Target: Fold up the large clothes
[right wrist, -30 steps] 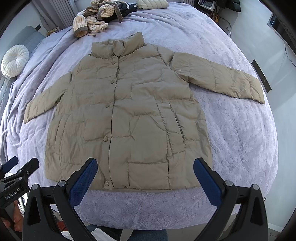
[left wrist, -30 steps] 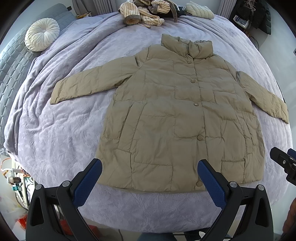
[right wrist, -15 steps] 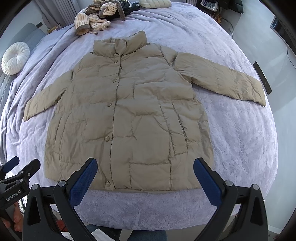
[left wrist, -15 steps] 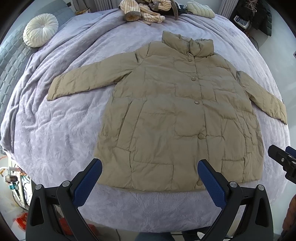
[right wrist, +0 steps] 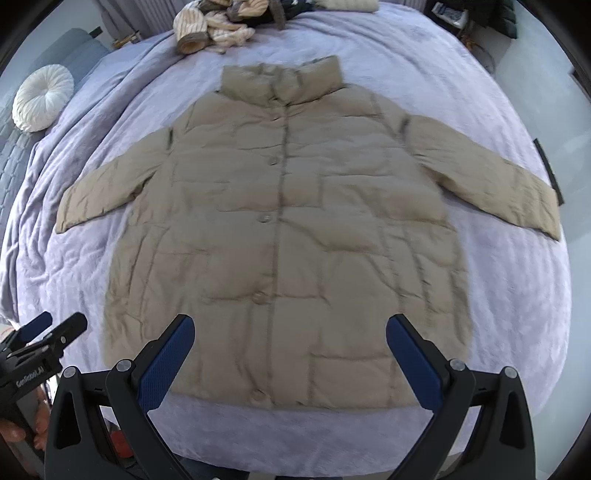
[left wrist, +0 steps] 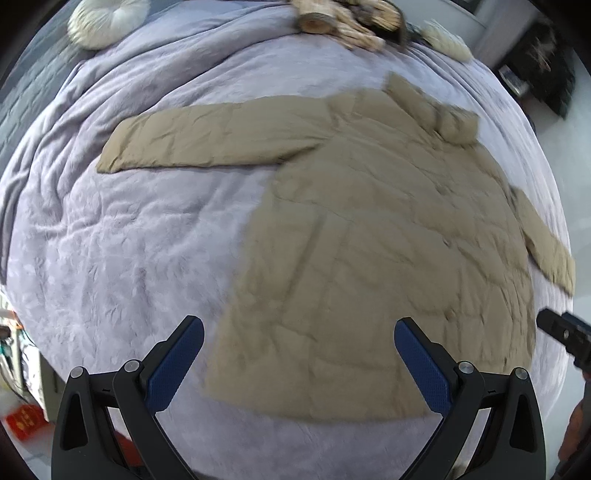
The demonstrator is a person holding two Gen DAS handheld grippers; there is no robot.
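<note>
So we've got the big tan quilted puffer coat (right wrist: pixel 284 236) lying flat, front up and buttoned, in the middle of the lavender textured bedspread (right wrist: pixel 517 314), collar toward the far end and hem toward us. Both sleeves are spread out to the sides, the left sleeve (left wrist: pixel 207 136) stretching almost straight out and the right sleeve (right wrist: pixel 487 177) angled down a bit. No fold anywhere that we can see, so as far as the task goes we'd say we're at zero: coat is laid out and smoothed, and everything else (sleeves in, sides over, hem up) is left to do.

Our left gripper (left wrist: pixel 299 365) hovers over the hem's left corner area with its blue-padded jaws spread wide and nothing between them. Our right gripper (right wrist: pixel 290 362) is the same deal, fully spread and empty, hanging above the hem near the bottom button. Neither one touches the fabric, as far as we can tell.

Further out, there's a round white pleated cushion (right wrist: pixel 42 98) at the far left edge, and a pile of striped cream knitwear (right wrist: pixel 218 26) past the collar at the head of the bed.
</note>
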